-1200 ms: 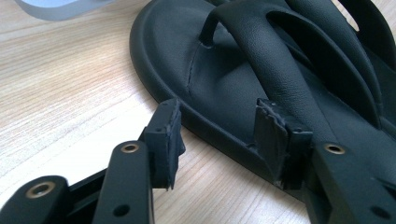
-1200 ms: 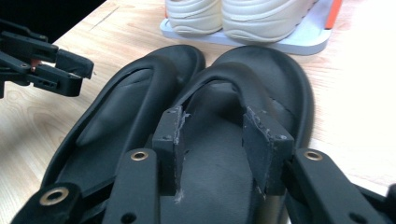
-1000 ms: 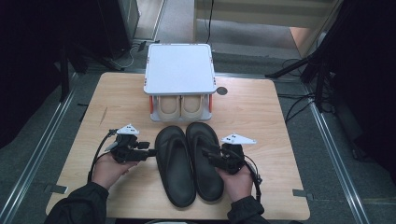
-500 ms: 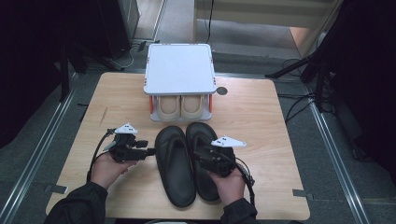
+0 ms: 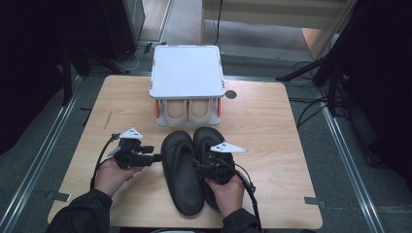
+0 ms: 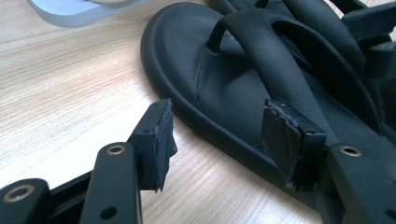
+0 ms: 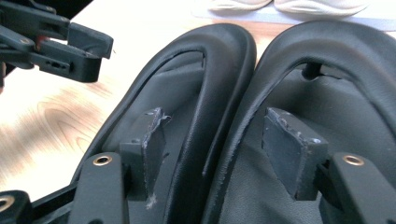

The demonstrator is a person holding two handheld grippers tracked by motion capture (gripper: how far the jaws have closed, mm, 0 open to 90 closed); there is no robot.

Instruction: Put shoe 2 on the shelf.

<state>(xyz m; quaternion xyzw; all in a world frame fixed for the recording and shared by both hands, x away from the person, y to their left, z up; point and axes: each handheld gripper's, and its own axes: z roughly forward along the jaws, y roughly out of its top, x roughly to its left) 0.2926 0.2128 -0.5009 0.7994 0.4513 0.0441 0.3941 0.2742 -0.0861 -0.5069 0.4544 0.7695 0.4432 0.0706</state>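
Observation:
Two black flip-flop sandals lie side by side on the wooden table point(image 5: 272, 126): the left sandal point(image 5: 180, 174) and the right sandal point(image 5: 208, 138). My left gripper point(image 5: 156, 158) is open at the left sandal's outer edge. In the left gripper view its jaws point(image 6: 219, 135) straddle that rim, one over bare wood and one over the footbed point(image 6: 224, 88) beside the strap. My right gripper point(image 5: 199, 164) is open and sits low over both sandals. In the right gripper view, one jaw hangs over the left sandal point(image 7: 187, 84) and the other over the right sandal point(image 7: 355, 93), astride their touching rims.
A small rack with a white top point(image 5: 187, 73) stands at the table's far middle, with a pair of beige shoes point(image 5: 188, 110) on its lower shelf. A dark round mark point(image 5: 231, 94) lies right of it. Dark stands and cables surround the table.
My right gripper has moved left from the right sandal's outer side to above the seam between the two sandals. The left gripper has hardly moved.

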